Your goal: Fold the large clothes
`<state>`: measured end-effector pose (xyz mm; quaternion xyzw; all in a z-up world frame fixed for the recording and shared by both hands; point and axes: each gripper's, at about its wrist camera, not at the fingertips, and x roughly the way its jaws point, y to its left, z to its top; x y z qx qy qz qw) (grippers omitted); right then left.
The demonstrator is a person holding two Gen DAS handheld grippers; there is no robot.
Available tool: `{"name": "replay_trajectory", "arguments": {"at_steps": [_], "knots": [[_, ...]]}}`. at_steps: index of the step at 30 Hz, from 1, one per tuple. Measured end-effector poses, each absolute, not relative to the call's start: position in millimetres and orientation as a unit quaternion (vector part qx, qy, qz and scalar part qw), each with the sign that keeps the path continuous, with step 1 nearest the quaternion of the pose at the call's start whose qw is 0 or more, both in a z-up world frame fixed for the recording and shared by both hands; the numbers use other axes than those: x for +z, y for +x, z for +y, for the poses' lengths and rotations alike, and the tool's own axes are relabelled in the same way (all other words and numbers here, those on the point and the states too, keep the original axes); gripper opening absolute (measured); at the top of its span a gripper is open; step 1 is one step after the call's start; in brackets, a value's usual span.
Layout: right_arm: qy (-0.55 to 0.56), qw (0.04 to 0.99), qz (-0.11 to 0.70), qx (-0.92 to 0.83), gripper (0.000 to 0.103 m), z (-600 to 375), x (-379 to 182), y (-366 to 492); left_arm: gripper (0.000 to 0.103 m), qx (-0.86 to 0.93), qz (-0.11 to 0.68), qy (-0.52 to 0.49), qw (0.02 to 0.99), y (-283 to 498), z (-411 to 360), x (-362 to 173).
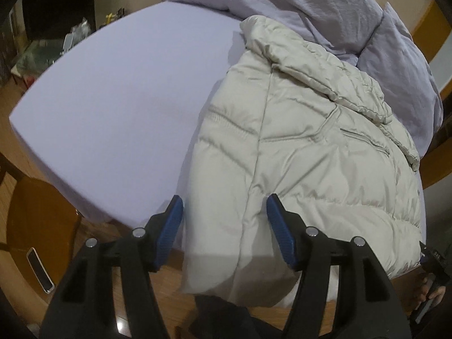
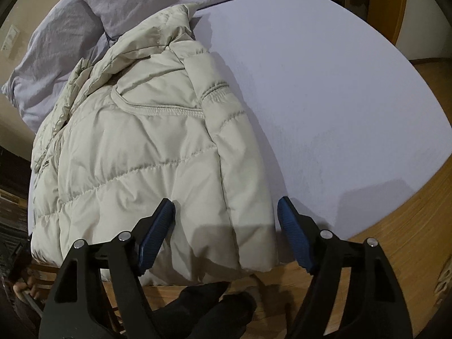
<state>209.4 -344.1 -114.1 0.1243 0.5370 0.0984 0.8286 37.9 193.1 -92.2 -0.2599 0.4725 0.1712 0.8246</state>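
A cream quilted puffer jacket lies folded lengthwise on a bed with a lavender sheet, its hem hanging over the bed's near edge. My left gripper is open, its blue pads either side of the jacket's hem near the left fold. In the right wrist view the same jacket fills the left half, on the sheet. My right gripper is open and straddles the jacket's right hem corner. Neither gripper holds anything.
A rumpled lavender duvet and pillow lie at the head of the bed, also in the right wrist view. Wooden floor surrounds the bed. A phone lies on the floor at left. Dark cloth lies below the hem.
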Motion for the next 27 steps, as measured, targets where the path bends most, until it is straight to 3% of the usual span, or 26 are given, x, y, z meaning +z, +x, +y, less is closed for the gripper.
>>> {"name": "replay_trajectory", "arguments": {"at_steps": [5, 11, 25, 27], "knots": [[0.117, 0.831, 0.532, 0.112, 0.062, -341, -114, 205, 0.062, 0.169, 0.47, -0.259, 0.827, 37, 187, -96], [0.112, 0.837, 0.523, 0.118, 0.051, -341, -115, 199, 0.053, 0.162, 0.467, -0.265, 0.828, 35, 181, -96], [0.122, 0.84, 0.516, 0.111, 0.052, -341, -116, 197, 0.052, 0.166, 0.462, -0.268, 0.829, 31, 178, -96], [0.119, 0.841, 0.515, 0.114, 0.047, -341, -115, 196, 0.046, 0.163, 0.458, -0.273, 0.83, 30, 178, -97]]}}
